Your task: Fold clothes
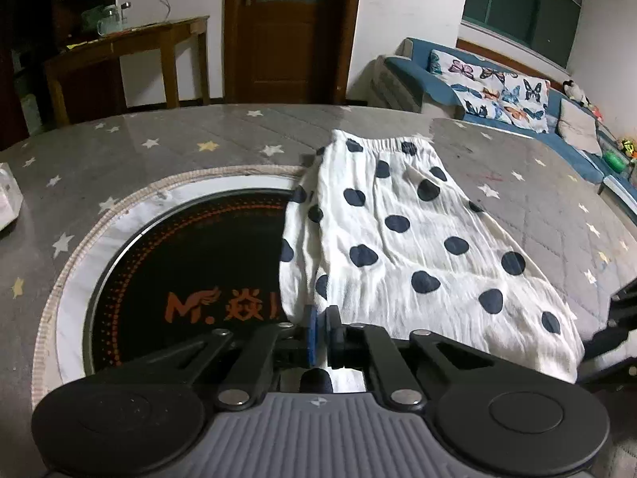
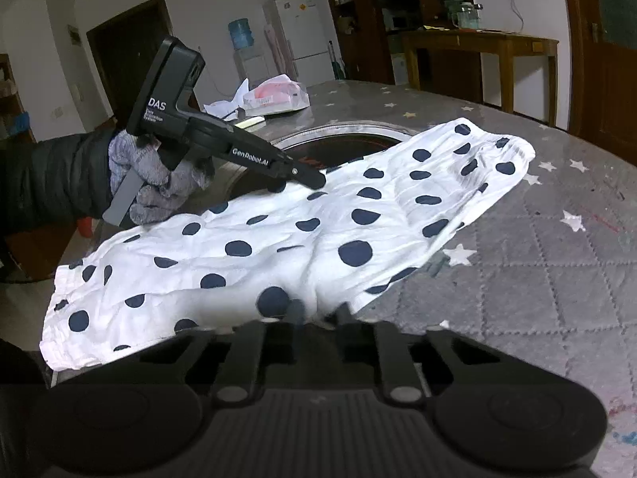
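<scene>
White dotted shorts (image 1: pixel 402 239) spread on grey star-print tablecloth (image 1: pixel 159 139), filling centre of frame, left edge overlapping round black hotplate (image 1: pixel 191 263). Left gripper (image 1: pixel 320 328) pinched shut on near hem. Right gripper (image 2: pixel 318 312) at bottom centre also clamped on near edge. Fabric thin, light, crinkled, limp: will sag and slide. Best grip: hem corners, elastic waistband at far end.
</scene>
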`<state>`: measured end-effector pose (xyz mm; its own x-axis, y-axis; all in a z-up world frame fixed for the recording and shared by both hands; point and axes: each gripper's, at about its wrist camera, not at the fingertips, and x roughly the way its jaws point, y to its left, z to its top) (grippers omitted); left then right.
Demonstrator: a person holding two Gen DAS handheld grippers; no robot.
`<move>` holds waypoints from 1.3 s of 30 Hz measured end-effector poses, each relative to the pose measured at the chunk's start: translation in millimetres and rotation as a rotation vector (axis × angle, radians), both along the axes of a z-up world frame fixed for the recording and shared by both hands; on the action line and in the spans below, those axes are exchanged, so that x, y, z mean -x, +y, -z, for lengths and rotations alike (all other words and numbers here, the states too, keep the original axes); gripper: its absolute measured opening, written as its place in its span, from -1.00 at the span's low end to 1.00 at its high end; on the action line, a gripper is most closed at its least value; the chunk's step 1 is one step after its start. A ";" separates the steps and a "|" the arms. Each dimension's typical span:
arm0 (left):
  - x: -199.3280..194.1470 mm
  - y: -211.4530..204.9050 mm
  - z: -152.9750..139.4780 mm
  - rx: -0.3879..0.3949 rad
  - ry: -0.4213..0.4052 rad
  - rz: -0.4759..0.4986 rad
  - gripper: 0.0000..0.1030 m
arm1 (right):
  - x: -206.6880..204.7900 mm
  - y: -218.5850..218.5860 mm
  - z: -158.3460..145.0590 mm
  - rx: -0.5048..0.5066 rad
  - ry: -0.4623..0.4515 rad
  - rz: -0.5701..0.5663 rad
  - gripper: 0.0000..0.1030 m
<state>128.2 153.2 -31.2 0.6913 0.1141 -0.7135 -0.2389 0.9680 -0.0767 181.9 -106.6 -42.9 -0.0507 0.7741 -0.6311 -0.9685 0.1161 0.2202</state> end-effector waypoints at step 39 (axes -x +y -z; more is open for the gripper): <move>98.2 -37.5 -10.9 0.060 0.030 0.155 -0.80 | 50.7 33.6 -23.7 0.163 -0.120 0.120 -0.46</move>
<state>30.0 115.7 -20.3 0.6757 -0.0357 -0.7363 -0.0899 0.9874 -0.1304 131.3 -73.0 -19.3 0.1187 0.6571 -0.7444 -0.9637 0.2567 0.0730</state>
